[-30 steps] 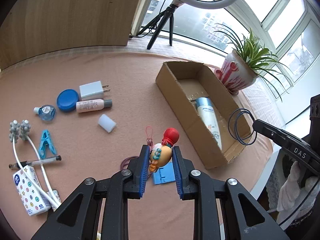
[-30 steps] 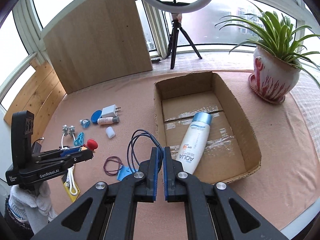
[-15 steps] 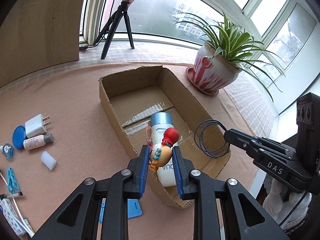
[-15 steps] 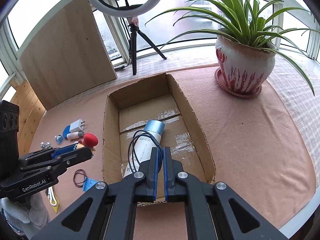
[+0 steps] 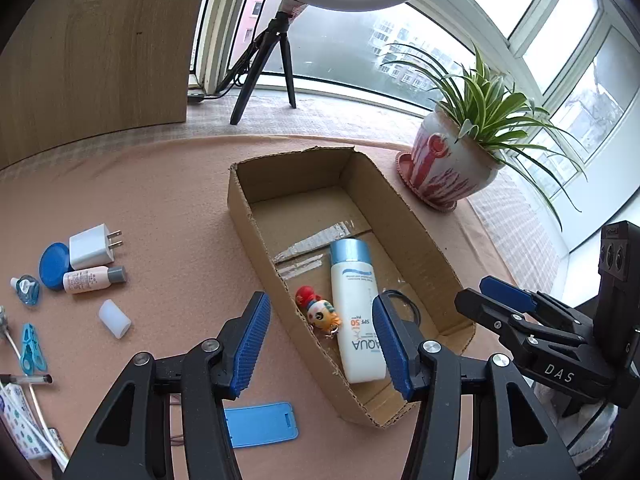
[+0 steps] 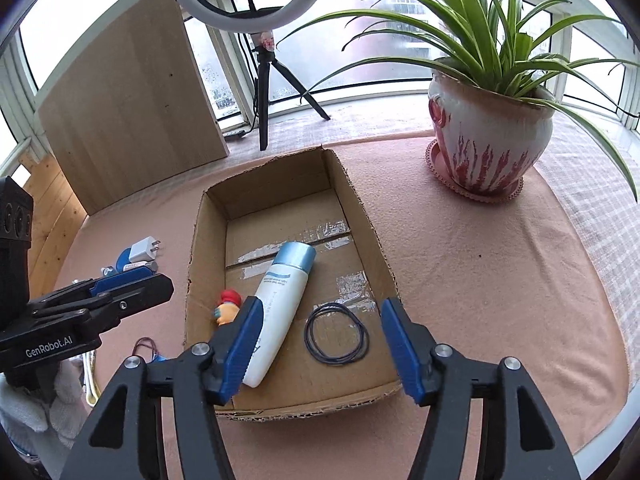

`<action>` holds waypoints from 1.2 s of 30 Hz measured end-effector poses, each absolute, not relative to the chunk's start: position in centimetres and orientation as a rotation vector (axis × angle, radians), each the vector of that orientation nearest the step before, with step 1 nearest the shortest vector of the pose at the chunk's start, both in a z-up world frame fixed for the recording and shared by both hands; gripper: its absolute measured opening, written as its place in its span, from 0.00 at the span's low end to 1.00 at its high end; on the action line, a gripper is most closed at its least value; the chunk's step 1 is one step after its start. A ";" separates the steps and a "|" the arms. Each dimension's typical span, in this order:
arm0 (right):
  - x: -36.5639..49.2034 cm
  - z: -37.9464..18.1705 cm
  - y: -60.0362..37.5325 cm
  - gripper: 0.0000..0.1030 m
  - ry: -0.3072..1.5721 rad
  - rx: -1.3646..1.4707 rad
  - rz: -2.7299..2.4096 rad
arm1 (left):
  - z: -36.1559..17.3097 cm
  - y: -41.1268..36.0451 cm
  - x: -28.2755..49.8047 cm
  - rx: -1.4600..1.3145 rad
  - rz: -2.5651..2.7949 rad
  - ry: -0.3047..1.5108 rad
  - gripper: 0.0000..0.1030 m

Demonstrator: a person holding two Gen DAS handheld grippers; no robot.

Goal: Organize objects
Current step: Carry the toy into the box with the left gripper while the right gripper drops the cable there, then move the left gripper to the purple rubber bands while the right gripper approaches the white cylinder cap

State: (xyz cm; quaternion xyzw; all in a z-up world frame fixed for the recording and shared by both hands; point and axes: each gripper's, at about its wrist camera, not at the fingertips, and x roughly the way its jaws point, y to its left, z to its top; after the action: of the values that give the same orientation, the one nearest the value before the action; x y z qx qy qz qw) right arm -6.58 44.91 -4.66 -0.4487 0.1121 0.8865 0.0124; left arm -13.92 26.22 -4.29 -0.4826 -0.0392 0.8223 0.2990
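Observation:
An open cardboard box (image 5: 404,216) (image 6: 368,224) lies on the pink cloth. On its floor lie a white sunscreen bottle (image 5: 356,312) (image 6: 284,292), a small red-capped doll keychain (image 5: 318,310) (image 6: 227,308) and a dark elastic loop (image 6: 336,334) (image 5: 402,300). My left gripper (image 5: 320,344) hovers over the box's near left wall, its jaws opening, nothing between the pads. My right gripper (image 6: 322,344) hovers over the box's near end above the loop, jaws opening too, pads touching nothing.
Left of the box lie a white charger (image 5: 92,246), a blue lid (image 5: 54,266), a small pink bottle (image 5: 92,279), a white cap (image 5: 115,318), a blue clip (image 5: 30,348) and a blue card (image 5: 260,424). A potted plant (image 6: 488,140) stands right of the box; a ring light tripod (image 6: 266,92) stands behind.
Both grippers moved over the box and opened. The doll dropped from my left gripper and the dark loop from my right; both now lie on the box floor.

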 end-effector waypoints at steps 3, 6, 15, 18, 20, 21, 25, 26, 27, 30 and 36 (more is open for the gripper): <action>-6.6 -4.5 44.3 0.56 0.365 -1.408 2.770 | -4.2 24.7 -13.8 -1.288 2.201 -0.123 0.55; -6.5 -4.3 43.5 0.56 0.373 -1.417 2.784 | -4.2 23.0 -13.5 -1.300 2.217 -0.136 0.55; -5.9 -3.7 39.6 0.56 0.414 -1.462 2.869 | -4.4 15.6 -13.1 -1.345 2.300 -0.198 0.55; -5.7 -3.8 37.7 0.56 0.421 -1.509 2.914 | -5.1 13.3 -13.2 -1.378 2.321 -0.213 0.55; -5.7 -4.1 36.2 0.56 0.409 -1.547 2.942 | -5.9 12.1 -13.2 -1.401 2.329 -0.219 0.54; -5.6 -4.3 35.4 0.56 0.401 -1.572 2.955 | -6.3 11.7 -13.2 -1.415 2.330 -0.214 0.54; -5.2 -5.3 32.0 0.56 0.313 -1.679 2.994 | -8.8 10.9 -13.1 -1.485 2.294 -0.202 0.51; -5.1 -5.7 31.3 0.56 0.291 -1.700 2.997 | -9.4 10.9 -13.0 -1.502 2.279 -0.201 0.46; -5.0 -6.0 30.6 0.56 0.271 -1.726 2.997 | -10.0 11.0 -12.9 -1.518 2.264 -0.192 0.43; -4.6 -7.4 29.0 0.52 0.225 -1.800 2.975 | -11.5 11.7 -12.5 -1.550 2.229 -0.139 0.33; -3.9 -9.4 27.7 0.50 0.186 -1.874 2.917 | -12.9 13.1 -12.4 -1.576 2.203 -0.064 0.32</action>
State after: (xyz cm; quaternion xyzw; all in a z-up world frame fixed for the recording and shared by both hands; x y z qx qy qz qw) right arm -3.95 27.65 -9.44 -0.5323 0.0528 0.8287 -0.1646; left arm -12.38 13.10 -12.92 -0.5681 -0.0229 0.7942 0.2144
